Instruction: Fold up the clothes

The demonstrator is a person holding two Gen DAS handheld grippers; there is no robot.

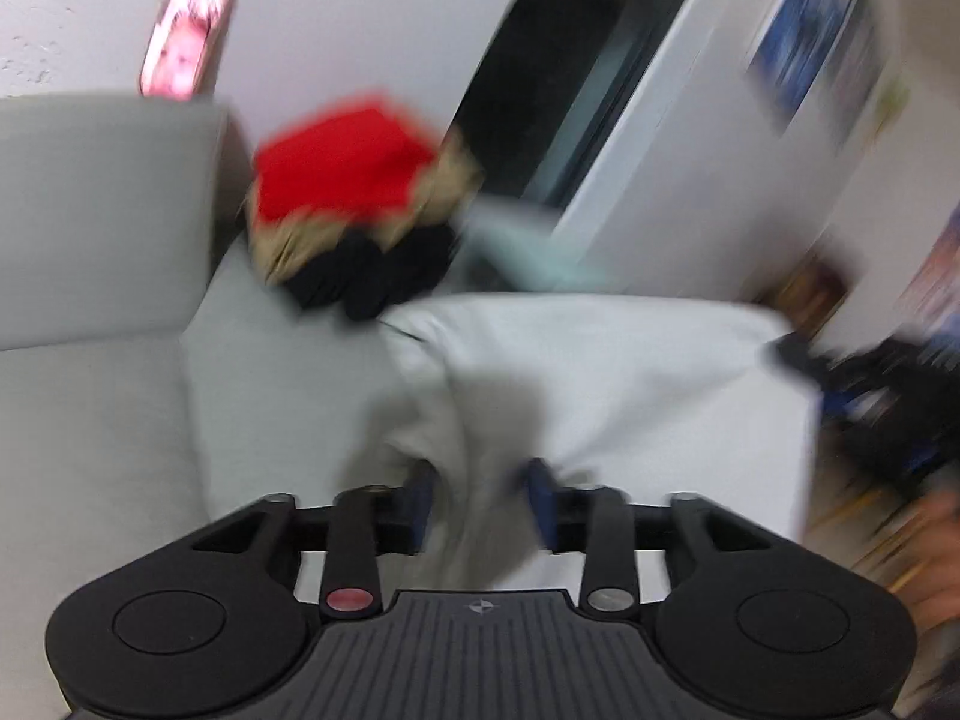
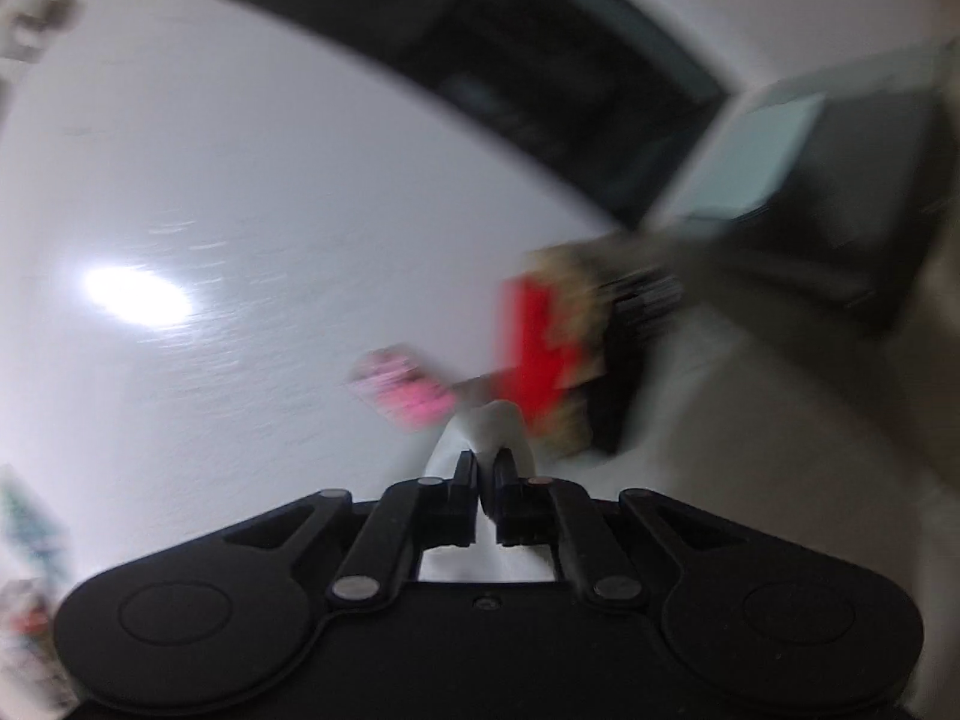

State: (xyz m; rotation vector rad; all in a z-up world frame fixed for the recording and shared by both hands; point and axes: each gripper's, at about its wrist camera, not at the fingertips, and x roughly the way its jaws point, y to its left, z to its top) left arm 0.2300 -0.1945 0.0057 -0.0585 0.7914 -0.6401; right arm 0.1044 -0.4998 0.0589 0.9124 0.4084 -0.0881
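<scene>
A white garment (image 1: 600, 372) hangs spread over a grey sofa (image 1: 90, 390) in the left wrist view. My left gripper (image 1: 480, 501) has a thick bunch of this cloth between its blue pads (image 1: 543, 498), which stand a little apart. In the right wrist view my right gripper (image 2: 486, 474) is shut on a thin fold of the white garment (image 2: 498, 426), which rises just past the fingertips. Both views are blurred by motion.
A stack of folded clothes (image 1: 354, 192), red on tan on black, sits on the sofa behind the garment; it also shows in the right view as the stack (image 2: 540, 354). A pink object (image 1: 186, 36) stands behind the sofa back. A dark doorway (image 1: 558, 90) lies beyond.
</scene>
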